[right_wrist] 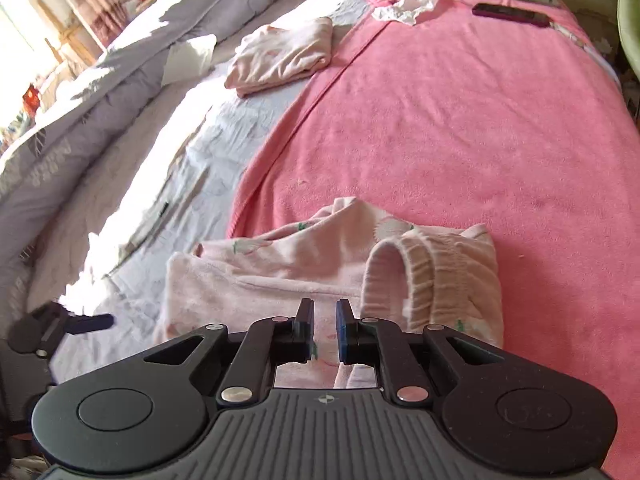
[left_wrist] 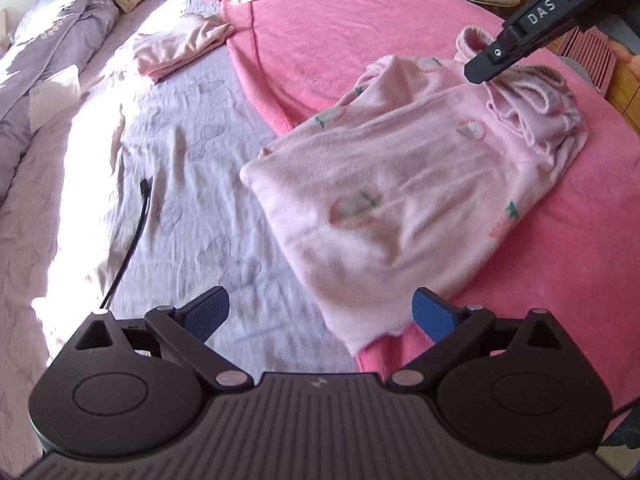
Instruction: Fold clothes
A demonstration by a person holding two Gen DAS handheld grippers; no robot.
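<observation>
**Loose waistband, narrow jaws, nothing caught yet**

The pink fleece garment [left_wrist: 400, 184] lay partly folded across the edge of the pink blanket [right_wrist: 460, 120], one corner spilling onto the lilac sheet [left_wrist: 192, 184]. The right gripper [right_wrist: 325, 330] hung over it with its jaws drawn to a narrow gap; whether any fleece was caught between the pads I could not tell. The left gripper [left_wrist: 320, 312] stood wide open and empty above the garment's near corner.

My worry was the ribbed waistband [right_wrist: 416, 272], standing up in a loose arch. A pinch on one layer alone would likely drag the stack apart. The fleece looked soft, thick and springy, printed with strawberries, so a fold might well creep open. Another folded pink piece [right_wrist: 280, 56] sat well apart.
</observation>
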